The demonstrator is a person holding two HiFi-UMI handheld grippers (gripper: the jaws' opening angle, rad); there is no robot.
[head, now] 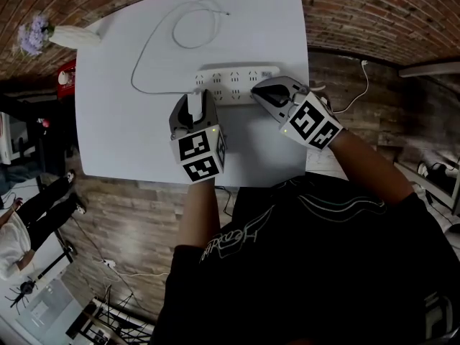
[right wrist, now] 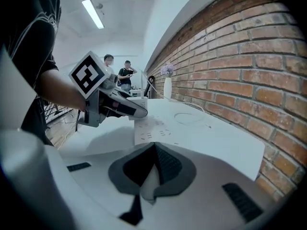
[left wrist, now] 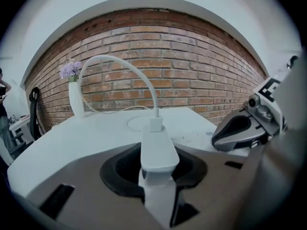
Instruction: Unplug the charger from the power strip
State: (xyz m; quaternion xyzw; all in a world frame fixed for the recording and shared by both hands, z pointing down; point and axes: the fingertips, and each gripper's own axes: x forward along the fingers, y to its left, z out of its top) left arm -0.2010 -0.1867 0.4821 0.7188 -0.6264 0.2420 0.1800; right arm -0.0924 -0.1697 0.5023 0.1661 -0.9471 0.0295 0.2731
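L gripper (left wrist: 156, 163) clamps charger (left wrist: 158, 145); R gripper (right wrist: 154, 152) shut.

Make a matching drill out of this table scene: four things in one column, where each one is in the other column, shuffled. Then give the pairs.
Things
1. charger
2. power strip
3. vase
4. cable

Places
A. at a far corner of the table, with purple flowers in it
B. looped on the table beyond the strip
C. clamped between the jaws of the left gripper
D. flat on the table, with the tip of the right gripper over one end

Pairs: 1-C, 2-D, 3-A, 4-B
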